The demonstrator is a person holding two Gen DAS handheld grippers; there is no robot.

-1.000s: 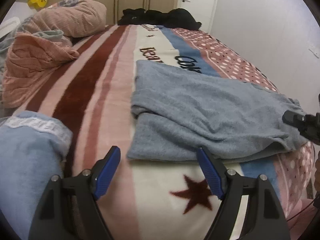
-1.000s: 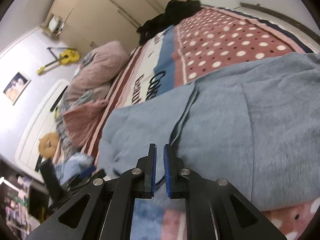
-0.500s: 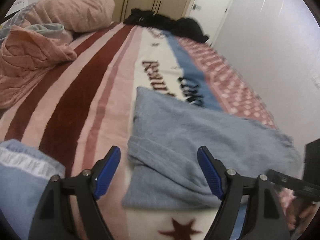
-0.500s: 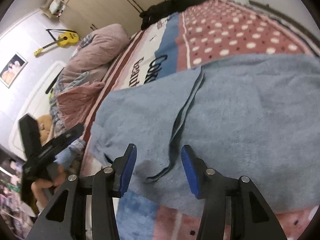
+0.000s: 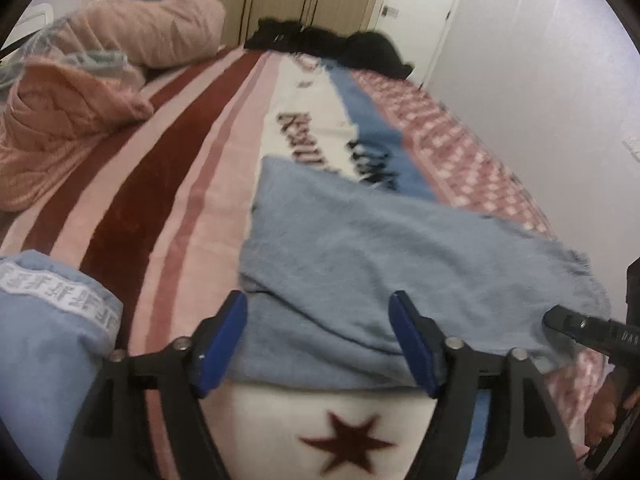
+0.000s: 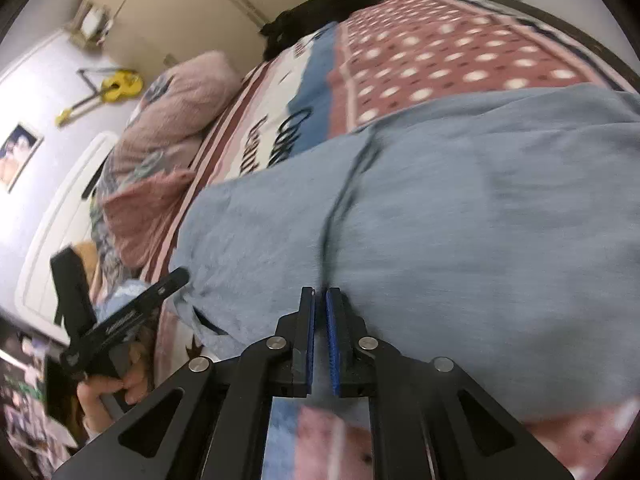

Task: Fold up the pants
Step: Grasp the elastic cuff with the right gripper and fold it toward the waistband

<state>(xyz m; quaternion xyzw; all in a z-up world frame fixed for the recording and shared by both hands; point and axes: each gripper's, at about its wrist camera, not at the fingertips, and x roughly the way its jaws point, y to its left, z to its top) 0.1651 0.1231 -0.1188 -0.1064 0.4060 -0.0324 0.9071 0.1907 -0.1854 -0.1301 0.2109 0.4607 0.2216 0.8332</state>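
Observation:
The grey-blue pants (image 5: 380, 248) lie folded lengthwise across the patterned bed blanket (image 5: 168, 184); they also fill the right wrist view (image 6: 440, 220). My left gripper (image 5: 320, 340) is open, its blue pads straddling the near edge of the pants at the leg end. My right gripper (image 6: 320, 340) is shut at the near edge of the pants by the dark drawstring (image 6: 340, 200); the pads hide whether cloth or the cord sits between them. The right gripper's tip shows in the left wrist view (image 5: 580, 324), the left gripper in the right wrist view (image 6: 132, 312).
A pink quilt and pillow (image 5: 80, 92) are heaped at the bed's left. Dark clothes (image 5: 332, 44) lie at the far end. A light blue garment (image 5: 44, 320) sits at the near left. A white wall (image 5: 540, 80) runs along the right.
My right gripper was shut, opened over the drawstring, and has shut again at the pants' edge. My left gripper has moved forward over the near edge of the pants, staying open.

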